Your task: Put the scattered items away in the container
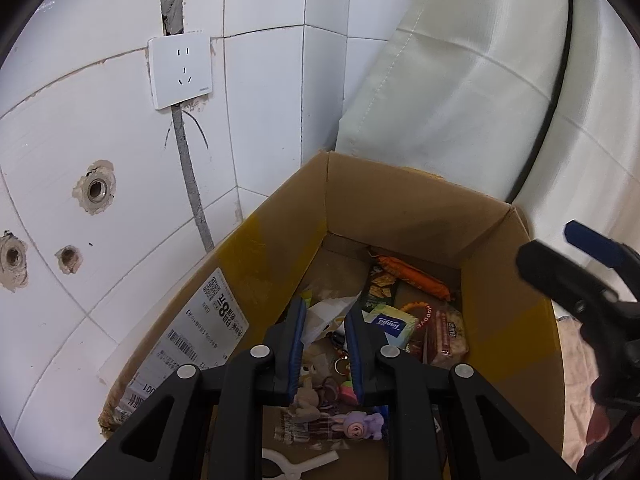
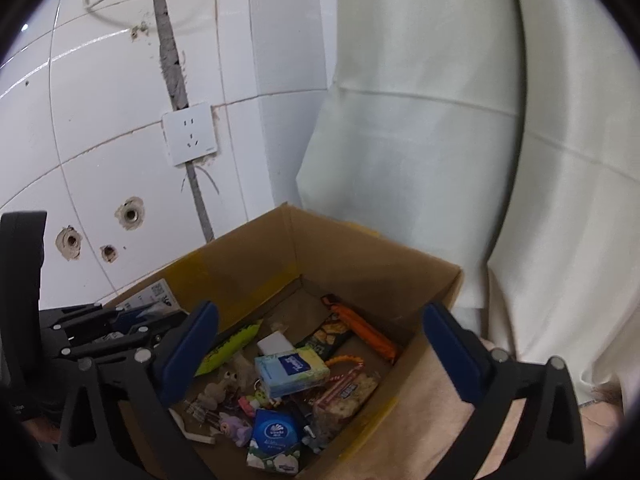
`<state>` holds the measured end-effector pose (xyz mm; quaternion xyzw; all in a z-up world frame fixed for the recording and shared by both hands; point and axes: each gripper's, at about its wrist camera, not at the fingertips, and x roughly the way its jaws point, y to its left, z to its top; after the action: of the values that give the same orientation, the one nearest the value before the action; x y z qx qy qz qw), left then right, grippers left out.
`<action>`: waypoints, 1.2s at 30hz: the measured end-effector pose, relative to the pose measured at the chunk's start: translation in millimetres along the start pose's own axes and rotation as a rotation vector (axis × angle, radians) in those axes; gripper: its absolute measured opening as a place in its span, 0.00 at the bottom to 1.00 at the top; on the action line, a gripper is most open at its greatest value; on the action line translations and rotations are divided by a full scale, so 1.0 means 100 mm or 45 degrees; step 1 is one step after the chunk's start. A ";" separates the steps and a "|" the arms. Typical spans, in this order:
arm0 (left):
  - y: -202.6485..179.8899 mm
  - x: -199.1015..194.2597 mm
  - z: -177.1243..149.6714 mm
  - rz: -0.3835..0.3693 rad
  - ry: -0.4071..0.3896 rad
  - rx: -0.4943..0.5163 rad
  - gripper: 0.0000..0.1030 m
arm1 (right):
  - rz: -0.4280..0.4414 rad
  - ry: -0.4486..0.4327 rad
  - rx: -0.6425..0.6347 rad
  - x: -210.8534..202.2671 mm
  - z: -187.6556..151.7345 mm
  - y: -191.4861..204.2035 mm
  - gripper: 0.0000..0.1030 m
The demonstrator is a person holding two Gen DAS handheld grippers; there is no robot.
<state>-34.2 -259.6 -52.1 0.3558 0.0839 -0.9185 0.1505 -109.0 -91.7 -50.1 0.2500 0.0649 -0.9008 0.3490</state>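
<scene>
Inspector A: Both grippers are hovering above the cardboard box [image 2: 360,256]. The left gripper [image 1: 325,350] is sitting narrowly parted, gripping nothing.

Inspector B: The right gripper [image 2: 320,346] is gaping wide, empty. The tissue pack [image 2: 292,372] and snacks are lying inside; apparently depositing is finishing.

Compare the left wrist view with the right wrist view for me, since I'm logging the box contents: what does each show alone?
Only the left wrist view shows the shipping label on the box flap. Only the right shows the round blue tissue pack and the green wrapper. Both show the cardboard box, Tempo tissue pack, orange packet and wall socket. Neither gripper's jaws hold anything.
</scene>
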 end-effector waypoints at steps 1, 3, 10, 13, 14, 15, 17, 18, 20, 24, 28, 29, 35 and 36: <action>0.00 0.01 0.00 0.008 0.007 0.001 0.21 | -0.009 -0.008 -0.006 -0.01 0.00 0.00 1.00; 0.00 0.02 0.00 0.013 0.022 0.001 0.21 | -0.035 -0.027 -0.009 -0.04 0.01 0.00 1.00; 0.02 0.01 0.00 0.006 0.048 -0.023 0.57 | -0.067 -0.022 0.002 -0.08 0.03 -0.02 1.00; 0.09 -0.09 0.02 -0.081 0.021 -0.081 0.98 | -0.091 -0.032 0.004 -0.10 0.04 -0.03 1.00; 0.09 -0.12 0.02 -0.099 0.003 -0.087 0.98 | -0.091 -0.033 0.006 -0.12 0.04 -0.03 1.00; 0.09 -0.15 0.03 -0.100 -0.009 -0.086 0.99 | -0.092 -0.030 0.008 -0.12 0.05 -0.04 1.00; 0.05 -0.20 0.04 -0.071 -0.032 -0.068 0.99 | -0.096 -0.038 0.017 -0.16 0.04 -0.05 1.00; 0.04 -0.22 0.04 -0.058 -0.041 -0.064 0.99 | -0.102 -0.044 0.021 -0.19 0.03 -0.05 1.00; 0.01 -0.29 0.06 -0.066 -0.073 -0.074 0.99 | -0.124 -0.057 0.032 -0.29 0.02 -0.09 1.00; -0.15 -0.52 0.14 -0.091 -0.169 -0.073 0.99 | -0.207 -0.110 0.072 -0.62 0.02 -0.26 1.00; -0.45 -0.79 0.16 -0.101 -0.235 0.001 0.99 | -0.269 -0.147 0.125 -1.06 0.03 -0.48 1.00; -0.53 -0.86 0.16 -0.096 -0.250 0.010 0.99 | -0.295 -0.151 0.142 -1.19 0.03 -0.54 1.00; -1.07 -1.17 0.11 -0.092 -0.318 0.064 0.99 | -0.533 -0.122 0.226 -1.86 -0.15 -0.82 1.00; -1.18 -1.20 0.09 -0.087 -0.325 0.078 0.99 | -0.579 -0.123 0.252 -1.97 -0.21 -0.89 1.00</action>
<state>5.0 -125.1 41.3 0.2373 0.0480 -0.9631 0.1175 -34.4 98.7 24.3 0.2186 0.0144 -0.9690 0.1140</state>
